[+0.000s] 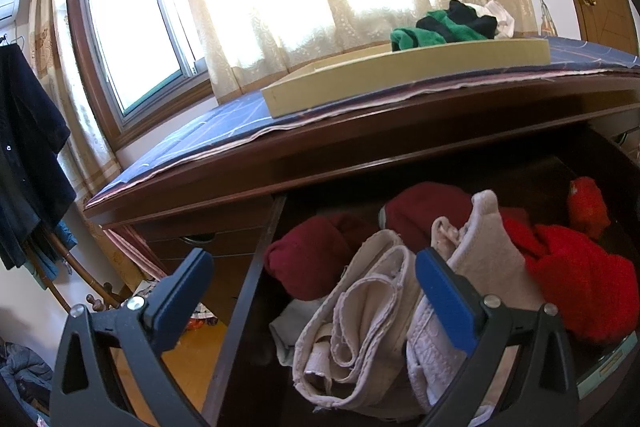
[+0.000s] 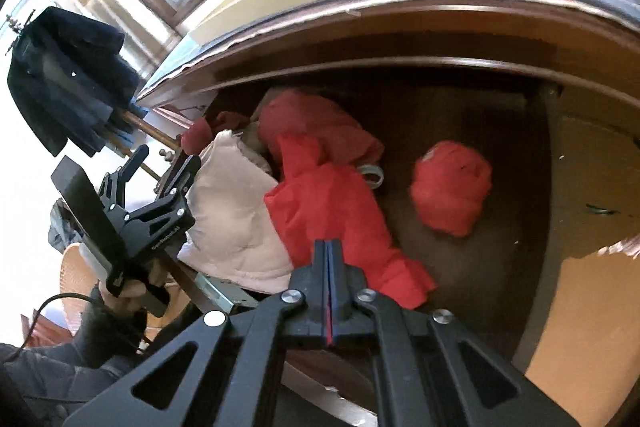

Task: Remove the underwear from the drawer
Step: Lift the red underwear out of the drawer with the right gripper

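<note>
Dark-wood surface [image 1: 360, 131] with blue cloth [image 1: 208, 123], cardboard tray [image 1: 400, 71] above open left tongs [image 1: 316, 263]; cream underwear [image 1: 372, 311] between. Right tongs [image 2: 328, 255] pinched shut on red underwear [image 2: 328, 195].

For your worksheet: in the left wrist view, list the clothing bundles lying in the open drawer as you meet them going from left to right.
Dark red rolled bundle → cream rolled garment → bright red garment. The small orange-red bundle sits farther back towards the right.
</note>
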Motion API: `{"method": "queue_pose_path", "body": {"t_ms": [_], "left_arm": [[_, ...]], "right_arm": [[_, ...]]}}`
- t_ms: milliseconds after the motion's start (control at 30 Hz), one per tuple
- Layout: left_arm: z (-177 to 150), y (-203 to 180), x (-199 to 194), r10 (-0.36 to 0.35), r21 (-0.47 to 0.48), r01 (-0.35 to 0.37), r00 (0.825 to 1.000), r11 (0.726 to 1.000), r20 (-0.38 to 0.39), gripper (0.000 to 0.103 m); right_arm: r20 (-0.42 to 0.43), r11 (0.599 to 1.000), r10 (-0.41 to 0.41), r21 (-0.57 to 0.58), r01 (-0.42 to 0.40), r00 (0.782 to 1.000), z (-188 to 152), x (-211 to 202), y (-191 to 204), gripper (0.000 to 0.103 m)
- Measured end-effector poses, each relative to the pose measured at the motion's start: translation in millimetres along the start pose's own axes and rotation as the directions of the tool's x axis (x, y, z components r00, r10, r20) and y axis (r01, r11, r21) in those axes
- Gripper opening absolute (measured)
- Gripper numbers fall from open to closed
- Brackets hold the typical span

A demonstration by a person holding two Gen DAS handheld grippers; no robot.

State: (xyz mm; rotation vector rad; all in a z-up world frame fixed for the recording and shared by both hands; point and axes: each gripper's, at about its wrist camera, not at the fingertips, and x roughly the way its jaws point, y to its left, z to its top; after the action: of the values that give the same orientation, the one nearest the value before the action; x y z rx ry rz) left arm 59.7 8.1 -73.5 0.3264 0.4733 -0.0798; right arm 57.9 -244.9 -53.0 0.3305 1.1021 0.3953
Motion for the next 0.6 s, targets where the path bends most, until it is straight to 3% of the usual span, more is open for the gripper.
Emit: {"method": "queue_pose_path", "body": {"t_ms": [67,133,167,200,300,400,600], "left_arm": [[0,0,-1,-0.001,-0.001,0.001,1.000,1.000,-0.002,0.103],[0,0,0,0.001,0.001,-0.001,1.000,1.000,-0.001,0.103],[0,0,-1,0.001,0.001,-0.001,1.000,1.000,-0.001,0.103],[0,0,-1,0.001,0.001,-0.001,1.000,1.000,0.000,0.103],[0,0,-1,0.000,0.001,0.000,1.000,1.000,0.000,0.103],[0,0,-1,-0.002,0.000,0.002,1.000,1.000,0.002,0.103],[-2,0,-4,-0.002,-0.001,0.002,1.000,1.000,0.001,0.103]], "right_arm": [[-0.015,0.999,-0.016,-0.033,0.015,1.000,3,2,1,0.008],[-0.049,0.996,-0.048,-0.074,0.044,0.998,8,12,7,0.037],[-0.062,0.994,-0.063,-0.092,0.057,0.996,10,18,11,0.069],[-0.064,0.991,-0.075,-0.119,0.067,0.995,13,24,17,0.083],[-0.096,0.978,-0.118,-0.186,0.098,0.988,18,39,28,0.083],[-0.157,0.947,-0.251,-0.246,0.209,0.955,20,62,31,0.083],[-0.309,0.948,-0.293,-0.220,0.231,0.905,22,106,17,0.083]]}}
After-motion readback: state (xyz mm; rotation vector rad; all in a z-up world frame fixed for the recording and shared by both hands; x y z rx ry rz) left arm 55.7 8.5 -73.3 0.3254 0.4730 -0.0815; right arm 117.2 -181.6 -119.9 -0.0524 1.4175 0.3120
